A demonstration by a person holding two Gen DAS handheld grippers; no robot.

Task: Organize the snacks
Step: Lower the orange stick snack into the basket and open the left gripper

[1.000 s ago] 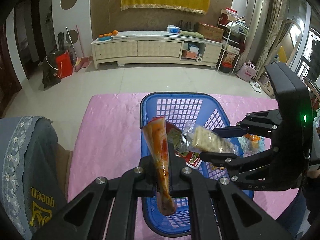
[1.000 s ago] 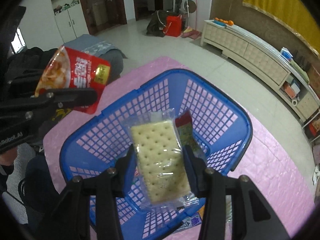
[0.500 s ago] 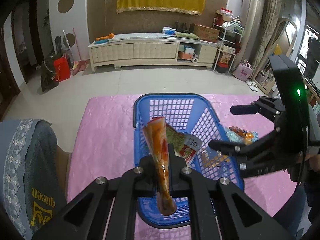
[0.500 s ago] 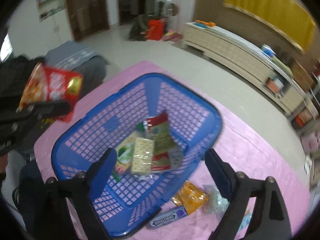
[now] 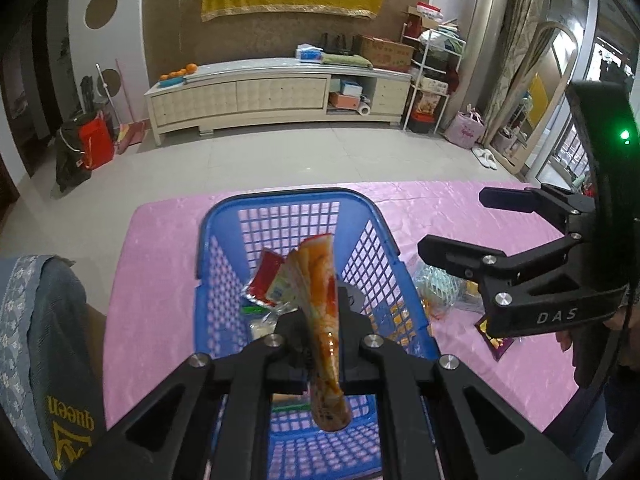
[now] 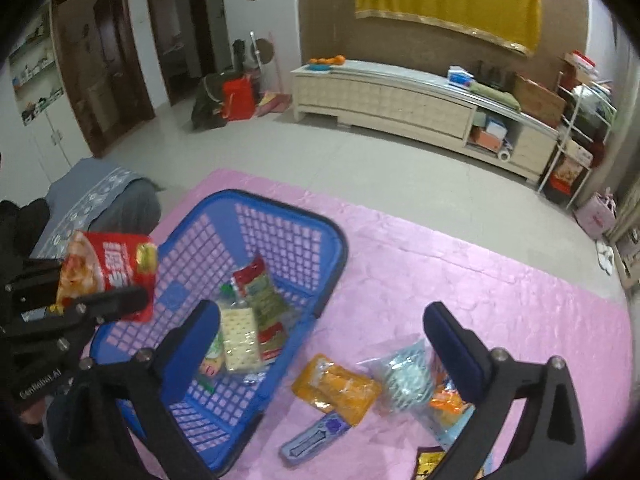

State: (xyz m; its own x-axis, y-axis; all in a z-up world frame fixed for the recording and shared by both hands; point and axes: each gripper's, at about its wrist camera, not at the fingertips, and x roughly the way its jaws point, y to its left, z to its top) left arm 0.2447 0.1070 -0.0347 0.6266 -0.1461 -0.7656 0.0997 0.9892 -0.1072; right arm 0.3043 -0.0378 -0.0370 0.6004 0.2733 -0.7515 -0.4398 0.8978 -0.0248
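Note:
My left gripper [image 5: 325,316] is shut on a red-orange snack packet [image 5: 320,272], held upright over the blue basket [image 5: 288,196]. The right wrist view shows that packet [image 6: 108,272] at the basket's [image 6: 256,200] left rim. A cracker pack [image 6: 240,340] and a red-green packet [image 6: 260,296] lie inside. My right gripper [image 6: 324,332] has its jaws opening wide with nothing between them. It hangs over the basket's right edge and the loose snacks: an orange packet [image 6: 336,388], a clear bluish packet [image 6: 404,376] and a blue bar [image 6: 316,436]. The left wrist view shows it [image 5: 460,220] right of the basket.
A pink cloth [image 6: 500,300] covers the table. A grey cushioned seat [image 5: 36,340] stands at the table's left edge. A hand [image 5: 568,340] holds the right gripper's handle. A long cabinet [image 5: 276,96] lines the far wall across bare floor.
My right gripper let go of the cracker pack, which now lies in the basket, then spread wide and drew right toward the loose snacks. The left gripper kept its packet and shifted slightly.

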